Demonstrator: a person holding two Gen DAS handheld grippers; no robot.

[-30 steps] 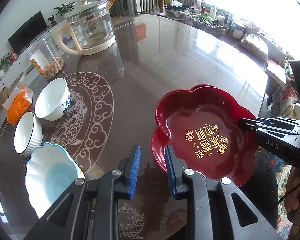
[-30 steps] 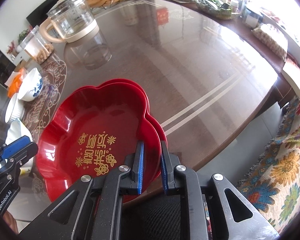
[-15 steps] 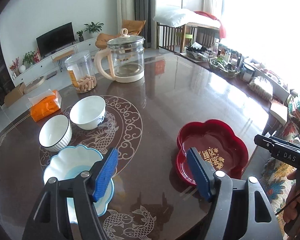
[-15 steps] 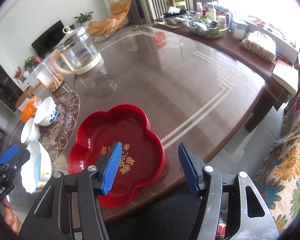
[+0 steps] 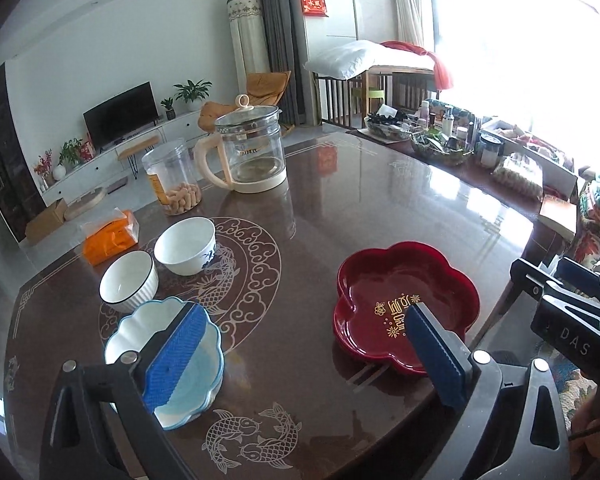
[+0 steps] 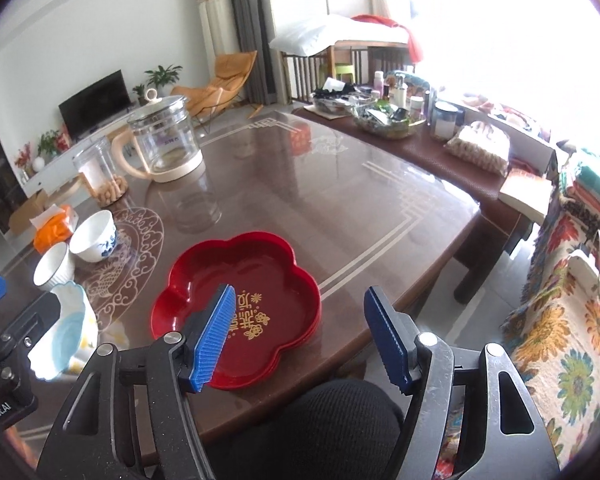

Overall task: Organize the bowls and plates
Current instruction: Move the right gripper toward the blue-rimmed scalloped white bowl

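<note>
Red flower-shaped plates (image 5: pixel 404 280) with gold lettering lie stacked near the table's front edge, and show in the right wrist view too (image 6: pixel 260 264). My left gripper (image 5: pixel 304 316) hangs above the table between this stack and a scalloped blue-and-white bowl (image 5: pixel 120 340); its jaws are opening with nothing between them. My right gripper (image 6: pixel 300 296) hovers over the stack's near rim, jaws opening, nothing held. A ribbed white bowl (image 5: pixel 128 286) and a white bowl with blue painting (image 5: pixel 186 246) stand behind the scalloped bowl.
A glass kettle (image 5: pixel 252 152), a snack jar (image 5: pixel 174 180) and an orange tissue pack (image 5: pixel 110 236) stand at the back left. A cluttered side table (image 6: pixel 400 120) and a floral sofa (image 6: pixel 560 320) lie to the right. A dark knee (image 6: pixel 320 420) is below the table edge.
Both grippers, shut at the red plate's rims a second ago, have opened wide and drawn back and up. The red plate stays lying on the stack.
</note>
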